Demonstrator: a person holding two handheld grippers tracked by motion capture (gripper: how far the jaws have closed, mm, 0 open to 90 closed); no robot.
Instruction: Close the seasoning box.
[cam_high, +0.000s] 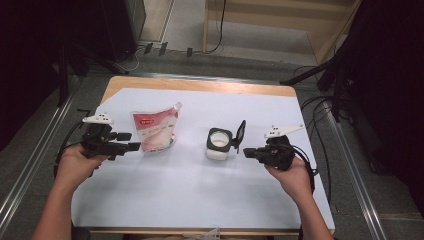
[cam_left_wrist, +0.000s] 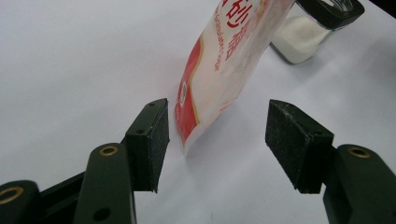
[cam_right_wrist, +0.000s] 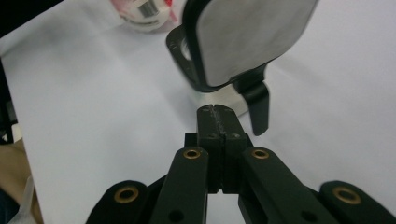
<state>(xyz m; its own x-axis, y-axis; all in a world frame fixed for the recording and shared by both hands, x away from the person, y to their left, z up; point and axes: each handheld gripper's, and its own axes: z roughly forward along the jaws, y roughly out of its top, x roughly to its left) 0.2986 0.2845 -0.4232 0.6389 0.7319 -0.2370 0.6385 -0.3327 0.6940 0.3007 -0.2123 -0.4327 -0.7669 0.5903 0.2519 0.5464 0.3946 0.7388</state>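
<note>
A small glass jar (cam_high: 219, 145) with white powder inside stands near the middle of the worktop (cam_high: 200, 200), which has a white cover on it. The jar has a black top, and its black flip lid (cam_high: 240, 134) stands open on the side of the jar that faces the right tool (cam_high: 248, 153). A pink and white pouch (cam_high: 155, 129) stands just beside the jar, on the jar's other side, with its spout corner tipped toward the jar. The right tool is close to the jar, just short of the open lid. Its two black jaws are pressed tight together and hold nothing. In the right gripper view the lid's grey inside (cam_right_wrist: 252, 37) rises right in front of the closed tips. The left tool (cam_high: 131, 141) is on the far side of the pouch from the jar. Its jaws are spread apart, and the pouch's bottom corner (cam_left_wrist: 191, 135) sits between the pads (cam_left_wrist: 159, 140) without being squeezed.
</note>
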